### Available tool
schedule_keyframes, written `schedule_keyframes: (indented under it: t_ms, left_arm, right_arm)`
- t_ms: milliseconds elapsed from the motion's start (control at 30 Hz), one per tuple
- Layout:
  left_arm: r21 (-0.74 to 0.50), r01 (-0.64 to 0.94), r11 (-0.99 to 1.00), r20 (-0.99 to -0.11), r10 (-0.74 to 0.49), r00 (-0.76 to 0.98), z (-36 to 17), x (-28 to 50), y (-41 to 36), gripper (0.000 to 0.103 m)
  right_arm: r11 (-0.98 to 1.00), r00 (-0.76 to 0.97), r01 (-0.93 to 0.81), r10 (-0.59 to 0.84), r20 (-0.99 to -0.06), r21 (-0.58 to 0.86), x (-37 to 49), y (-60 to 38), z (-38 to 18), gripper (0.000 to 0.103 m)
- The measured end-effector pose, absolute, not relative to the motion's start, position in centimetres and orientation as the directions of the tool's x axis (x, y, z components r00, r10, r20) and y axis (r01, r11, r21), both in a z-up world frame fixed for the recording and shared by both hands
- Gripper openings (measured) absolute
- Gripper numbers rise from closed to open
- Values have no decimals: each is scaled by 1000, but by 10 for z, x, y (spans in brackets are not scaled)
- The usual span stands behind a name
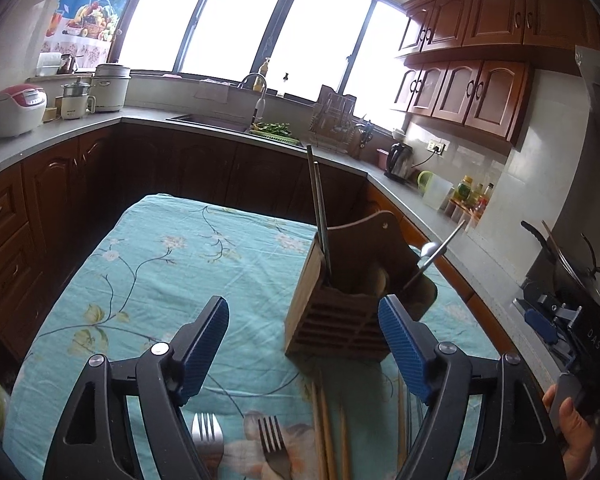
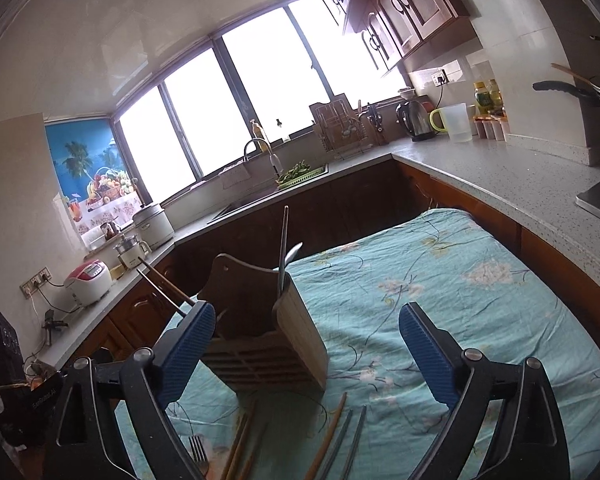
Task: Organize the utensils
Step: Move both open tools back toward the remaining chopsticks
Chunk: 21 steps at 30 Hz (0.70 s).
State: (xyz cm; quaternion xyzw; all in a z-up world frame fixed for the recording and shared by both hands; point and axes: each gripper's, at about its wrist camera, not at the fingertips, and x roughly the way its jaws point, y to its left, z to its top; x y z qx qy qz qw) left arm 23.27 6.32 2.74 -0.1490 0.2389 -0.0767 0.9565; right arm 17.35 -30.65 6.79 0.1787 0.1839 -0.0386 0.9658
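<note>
While the table [image 1: 172, 264] sits boxed in by dark cabinets on three sides, there's plenty of bare floral cloth left of the wooden utensil holder [image 1: 340, 316] and a wide clear stretch on its right too. The holder stands upright near the middle, close to the front edge, with a couple of chopsticks [image 1: 320, 216] and a spoon [image 1: 434, 258] sticking out the top. Both the left gripper [image 1: 302, 348] and right gripper [image 2: 306, 354] have jaws spread wide and empty, not touching anything, the holder just beyond them. Loose on the cloth in front of the holder: two forks [image 1: 274, 446], wooden chopsticks [image 2: 326, 442] and a metal pair [image 2: 350, 440]. Their near ends get cut off by the frame and the gripper bodies, so an exact count is hard.
</note>
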Motion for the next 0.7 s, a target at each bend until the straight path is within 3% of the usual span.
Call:
schedule_keyframes:
  t_ms: [700]
  left_arm:
    - [-307,120,944,-515,-271,813,22,179,58,77]
  right_arm:
    - [929,872,190,-11,-490,319,123,-300,22,97]
